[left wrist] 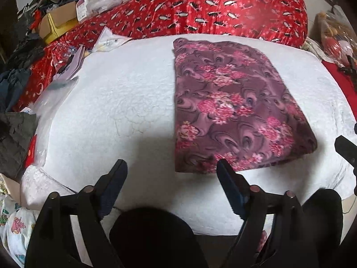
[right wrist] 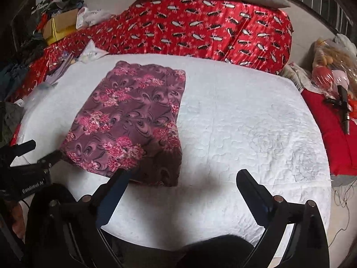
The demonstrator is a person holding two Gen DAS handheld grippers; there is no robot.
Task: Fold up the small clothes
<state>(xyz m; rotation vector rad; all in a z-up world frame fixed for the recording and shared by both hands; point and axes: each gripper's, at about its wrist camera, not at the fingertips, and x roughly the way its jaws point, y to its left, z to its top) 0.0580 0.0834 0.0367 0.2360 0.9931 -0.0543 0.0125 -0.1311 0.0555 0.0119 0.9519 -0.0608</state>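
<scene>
Judging from how it lies, you have the floral garment point(left wrist: 236, 109) folded into a flat, roughly rectangular packet on the white quilted pad point(left wrist: 125, 102) of the bed, edges fairly square, no loose sleeve or leg showing. Whether one more fold is wanted I cannot tell; as a small item it looks near done. Other clothes sit heaped at the far left edge point(left wrist: 20, 71), so more pieces probably remain.

Your left gripper point(left wrist: 171, 172) hangs just short of the packet's near edge, jaws well apart, nothing between them. Your right gripper point(right wrist: 180, 181) has its jaws spread wide too, empty, with one finger over the packet's near corner.

Writing: the left gripper's body carries white lettering, seemingly "GenRobot.AI" point(right wrist: 33, 185). Labels on the packets point(left wrist: 81, 10) behind are too blurred to read.
</scene>
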